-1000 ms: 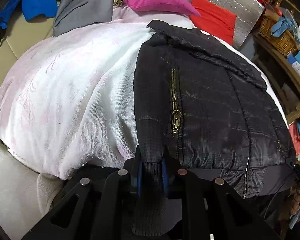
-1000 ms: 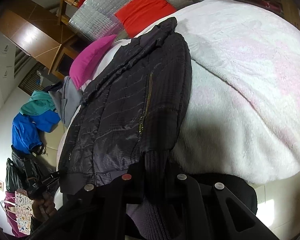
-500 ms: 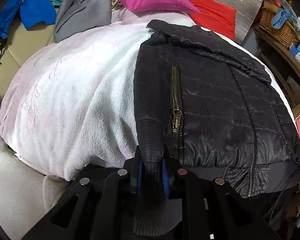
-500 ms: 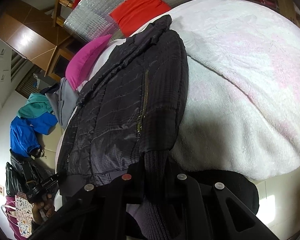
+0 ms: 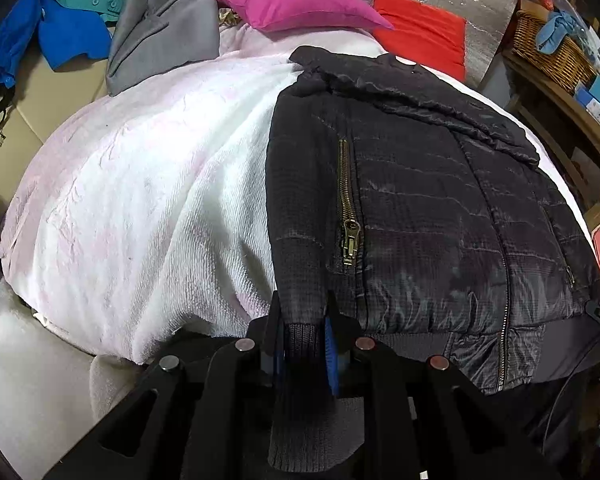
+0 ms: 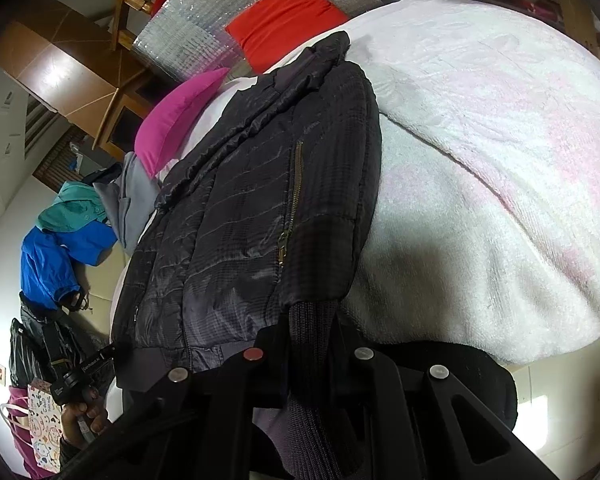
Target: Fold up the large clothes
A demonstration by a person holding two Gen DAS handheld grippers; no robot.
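Clamped between the blue-lined fingers of the left gripper (image 5: 305, 334) is the ribbed knit cuff (image 5: 303, 344) of one sleeve of a black quilted jacket (image 5: 428, 216); the jaws are drawn in narrow, with the cuff pinched between them and its loose end hanging down over the gripper body. The right gripper (image 6: 309, 344) is likewise closed on a ribbed cuff (image 6: 310, 332), which is seen running down between its two fingers. The jacket is laid flat, front side up, on a white and pale pink fleece blanket (image 5: 148, 184) that covers the bed. In the left wrist view the jacket occupies the right half of the blanket, its collar pointed toward the pillows and its hem nearest the grippers. A brass pocket zipper (image 5: 346, 204) is seen just beside the held sleeve. A magenta pillow (image 5: 300, 2) and a red pillow (image 5: 420, 34) are placed beyond the collar, with a grey garment (image 5: 160, 36) and blue and teal clothing (image 5: 60, 20) heaped at the far left.
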